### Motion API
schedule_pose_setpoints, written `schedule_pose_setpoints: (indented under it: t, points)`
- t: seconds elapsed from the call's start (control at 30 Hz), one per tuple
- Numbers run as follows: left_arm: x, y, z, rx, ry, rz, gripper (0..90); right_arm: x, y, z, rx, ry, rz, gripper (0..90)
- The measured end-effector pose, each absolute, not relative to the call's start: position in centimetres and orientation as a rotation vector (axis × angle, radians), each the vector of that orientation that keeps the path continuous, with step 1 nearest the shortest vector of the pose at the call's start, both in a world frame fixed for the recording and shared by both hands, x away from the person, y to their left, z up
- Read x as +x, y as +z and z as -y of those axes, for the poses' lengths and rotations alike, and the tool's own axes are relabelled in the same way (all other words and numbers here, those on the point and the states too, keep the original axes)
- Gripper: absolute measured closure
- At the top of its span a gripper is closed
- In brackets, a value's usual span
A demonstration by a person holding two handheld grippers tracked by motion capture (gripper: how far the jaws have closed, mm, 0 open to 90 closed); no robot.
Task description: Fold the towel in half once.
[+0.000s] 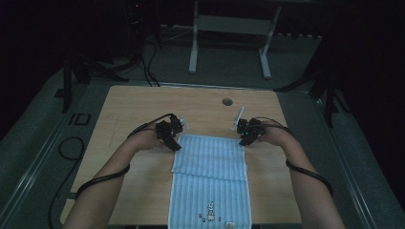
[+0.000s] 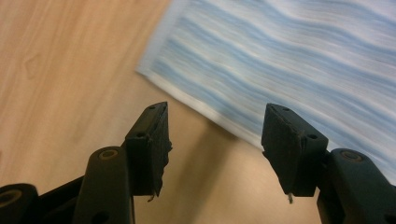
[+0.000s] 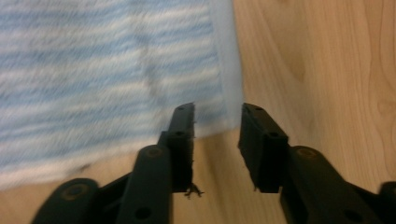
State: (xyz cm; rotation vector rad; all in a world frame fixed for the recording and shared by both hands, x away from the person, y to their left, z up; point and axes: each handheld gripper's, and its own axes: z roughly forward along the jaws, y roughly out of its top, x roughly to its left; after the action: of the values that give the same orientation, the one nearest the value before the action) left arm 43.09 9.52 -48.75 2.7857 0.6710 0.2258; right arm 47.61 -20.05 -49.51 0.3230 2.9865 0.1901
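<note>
A blue-and-white striped towel [image 1: 210, 171] lies on the wooden table [image 1: 143, 105], its far part folded back over itself. My left gripper [image 1: 175, 144] hovers at the fold's far left corner, jaws apart with nothing between them. In the left gripper view the left gripper [image 2: 217, 112] points at the towel [image 2: 289, 60] edge just beyond its tips. My right gripper [image 1: 245, 139] is at the far right corner, open and empty. In the right gripper view the right gripper [image 3: 218, 109] straddles the towel [image 3: 102, 65] corner from just above, pads not pressing it.
A round cable hole [image 1: 227, 101] sits near the table's far edge. The towel's near end, with a small printed figure [image 1: 210, 207], reaches the front edge. A white table frame [image 1: 229, 28] stands behind, and cables [image 1: 71, 148] lie on the floor at left.
</note>
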Motion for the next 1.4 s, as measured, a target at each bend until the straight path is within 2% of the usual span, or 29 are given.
schedule_pose_setpoints:
  t: [0.03, 0.13, 0.33, 0.43, 0.5, 0.53, 0.57, 0.6, 0.63, 0.7, 0.8, 1.0, 1.2, 1.33, 1.37, 1.4]
  points:
    - [44.6, -49.4, -9.0, 2.776, 0.209, -0.752, 37.7, 48.0, -49.7, 19.8, 0.339, 0.192, -2.992, 60.5]
    - [45.9, -50.1, -8.5, 2.802, 0.256, -0.777, 35.2, 48.6, -50.1, 19.5, 0.352, 0.185, -3.001, 59.3]
    - [47.3, -51.2, -7.9, 2.806, 0.261, -0.8, 33.2, 49.3, -51.5, 19.6, 0.39, 0.128, -3.043, 55.7]
    - [47.9, -52.2, -7.8, 2.809, 0.216, -0.801, 32.9, 49.5, -51.6, 19.7, 0.407, 0.146, -3.053, 55.6]
    - [48.0, -52.2, -7.8, 2.792, 0.204, -0.807, 33.0, 49.4, -51.6, 19.6, 0.42, 0.14, -3.066, 59.4]
    - [47.8, -52.2, -7.8, 2.792, 0.202, -0.783, 35.0, 49.3, -51.6, 19.6, 0.418, 0.143, -3.077, 63.0]
    - [47.8, -52.2, -7.8, 2.792, 0.202, -0.783, 40.3, 49.3, -51.6, 19.6, 0.418, 0.143, -3.077, 63.0]
    - [47.8, -52.2, -7.8, 2.792, 0.202, -0.783, 40.3, 49.3, -51.6, 19.6, 0.423, 0.149, -3.094, 63.0]
    - [47.4, -52.1, -7.7, 2.789, 0.168, -0.745, 51.7, 49.1, -51.6, 19.7, 0.417, 0.145, -3.105, 72.4]
    - [47.1, -52.0, -7.5, 2.803, 0.153, -0.711, 61.7, 48.8, -51.6, 19.5, 0.395, 0.128, -3.118, 80.9]
    - [46.8, -51.9, -6.9, 2.826, 0.156, -0.649, 82.6, 48.6, -51.5, 19.1, 0.37, 0.092, -3.105, 83.2]
    - [47.0, -50.5, -7.7, 2.76, 0.177, -0.68, 85.4, 49.0, -50.3, 19.3, 0.405, 0.151, -3.067, 83.7]
    - [48.2, -47.0, -8.5, 2.656, 0.35, -0.802, 85.4, 50.7, -47.3, 19.9, 0.493, 0.204, -2.949, 83.9]
    - [49.0, -44.1, -8.5, 2.624, 0.5, -0.821, 85.3, 51.9, -44.1, 19.7, 0.537, 0.245, -2.851, 83.9]
    - [49.0, -44.1, -8.5, 2.624, 0.5, -0.821, 85.3, 51.9, -44.1, 19.7, 0.537, 0.245, -2.851, 83.9]
    - [49.5, -42.5, -8.5, 2.606, 0.541, -0.83, 85.3, 52.1, -43.3, 19.6, 0.531, 0.252, -2.824, 83.9]
